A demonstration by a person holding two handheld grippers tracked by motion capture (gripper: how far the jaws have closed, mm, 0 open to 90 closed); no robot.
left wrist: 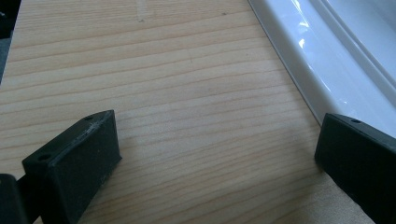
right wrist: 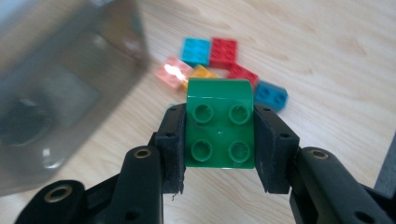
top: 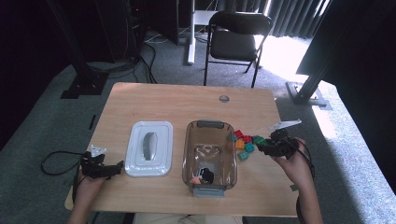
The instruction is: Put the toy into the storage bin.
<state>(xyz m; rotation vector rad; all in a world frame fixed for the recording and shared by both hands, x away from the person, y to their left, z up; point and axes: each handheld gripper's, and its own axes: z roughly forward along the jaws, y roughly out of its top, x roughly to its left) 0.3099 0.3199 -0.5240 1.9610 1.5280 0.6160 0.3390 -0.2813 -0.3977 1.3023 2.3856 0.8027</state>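
Green brick [right wrist: 220, 127] gripped, loose bricks [right wrist: 219, 58], container [right wrist: 60, 79] beside

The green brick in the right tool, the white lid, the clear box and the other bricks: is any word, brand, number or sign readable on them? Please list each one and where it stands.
No text can be read anywhere.
Green brick, held in the right tool: its studs carry no mark that can be made out.
White lid: plain, no label seen.
Clear box: no label seen; blurred in the right gripper view.
Loose bricks: too small or blurred to tell.
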